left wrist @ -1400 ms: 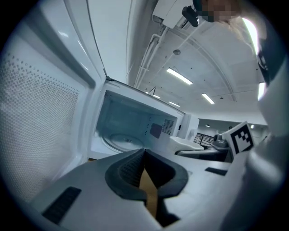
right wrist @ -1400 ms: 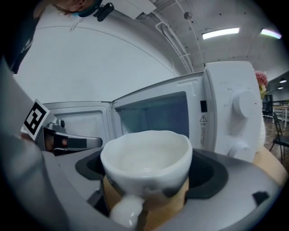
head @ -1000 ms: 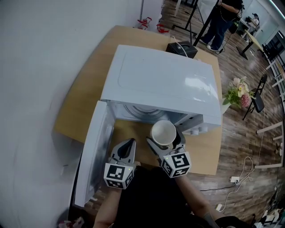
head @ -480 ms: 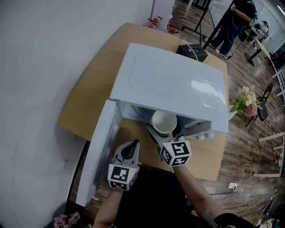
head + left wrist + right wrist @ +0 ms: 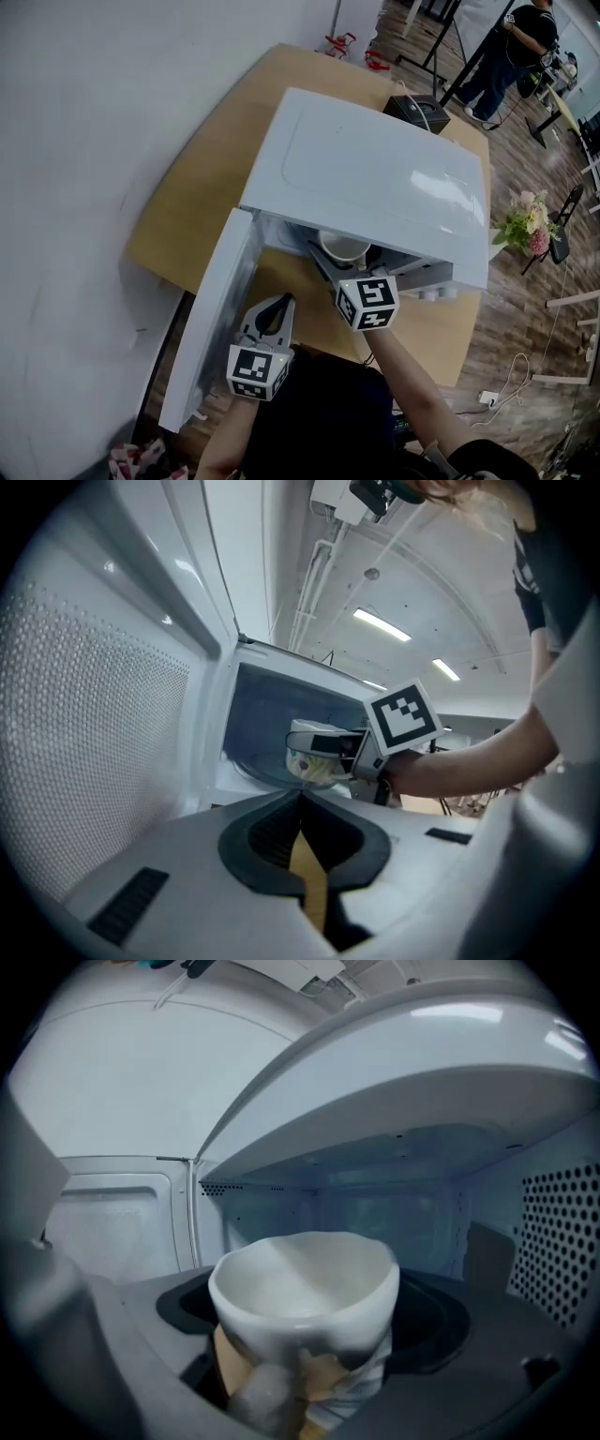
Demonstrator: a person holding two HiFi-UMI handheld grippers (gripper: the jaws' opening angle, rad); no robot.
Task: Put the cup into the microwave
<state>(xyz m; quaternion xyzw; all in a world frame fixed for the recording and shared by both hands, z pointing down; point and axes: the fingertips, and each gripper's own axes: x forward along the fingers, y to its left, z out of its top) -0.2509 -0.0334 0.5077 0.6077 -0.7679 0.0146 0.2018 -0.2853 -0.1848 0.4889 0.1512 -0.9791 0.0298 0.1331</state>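
Cup (image 5: 302, 1283) sits pinched between the jaws of the right tool (image 5: 347, 261), which grip its lower body from both sides while the rim stands clear above them. It is upright and held in the mouth of the open microwave (image 5: 375, 178). In the head view, the far half of its rim is hidden under the front edge of the oven's roof. The right gripper view shows the cavity's back wall and perforated side wall close behind it. Whether its base touches the cavity floor cannot be told.

It is white, with a wavy, uneven rim and a plain white inside with nothing in it. Low on the outside there is a tan and yellow print with a few stripes, partly covered by the jaws.

Left tool (image 5: 273, 314) is low and to the left of the cup, near the foot of the swung-open door (image 5: 211, 319) and above the worktop (image 5: 202, 187). Its jaws are pressed together with nothing between them, leaving only a thin slit. It is well apart from the cup and touches nothing.
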